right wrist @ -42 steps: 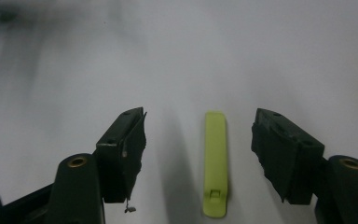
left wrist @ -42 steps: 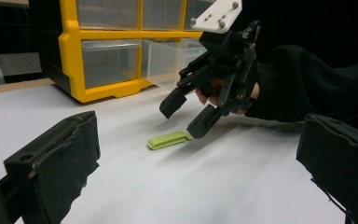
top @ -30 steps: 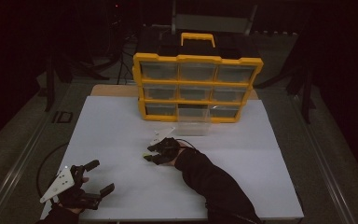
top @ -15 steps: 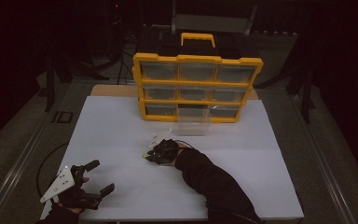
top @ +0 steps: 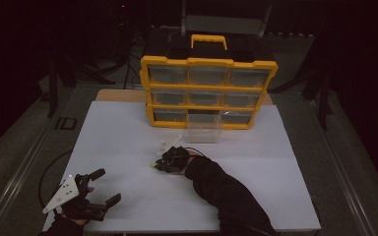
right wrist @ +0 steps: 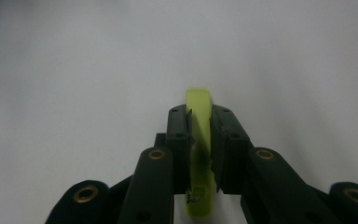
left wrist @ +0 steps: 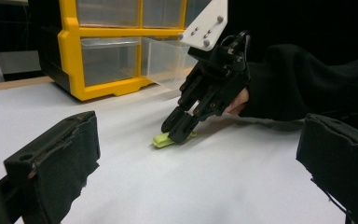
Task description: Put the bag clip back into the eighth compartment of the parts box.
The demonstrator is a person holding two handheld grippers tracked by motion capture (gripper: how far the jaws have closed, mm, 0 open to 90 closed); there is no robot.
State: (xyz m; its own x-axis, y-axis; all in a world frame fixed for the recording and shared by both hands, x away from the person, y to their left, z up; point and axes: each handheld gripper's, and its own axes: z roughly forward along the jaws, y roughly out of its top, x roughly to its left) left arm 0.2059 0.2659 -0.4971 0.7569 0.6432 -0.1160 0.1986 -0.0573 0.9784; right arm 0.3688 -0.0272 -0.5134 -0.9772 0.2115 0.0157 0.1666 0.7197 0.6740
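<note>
White worktop [top: 128,142] carries everything, and beyond the right hand-held gripper [top: 158,164] stands the yellow organiser [top: 209,91] with its clear drawers, one clear drawer [top: 204,130] in the bottom row pulled forward toward that gripper. The left hand-held gripper [top: 106,187] rests at the near edge, well apart from the right one, its jaws spread wide with nothing between them. The right hand-held gripper [left wrist: 179,133] tilts down onto the worktop, and its jaws have just been closing; they are now clenched on the yellow-green strip [right wrist: 199,140], which runs between the pads and pokes out past the tips. Seen from the left gripper view, the strip [left wrist: 163,140] lies flat on the sheet under those tips. The step in hand looks like the pick-up: grip made, lift not yet begun. Next, I judge, comes a clean rise off the sheet without letting the thin piece twist, then a carry toward the open drawer just ahead.
</note>
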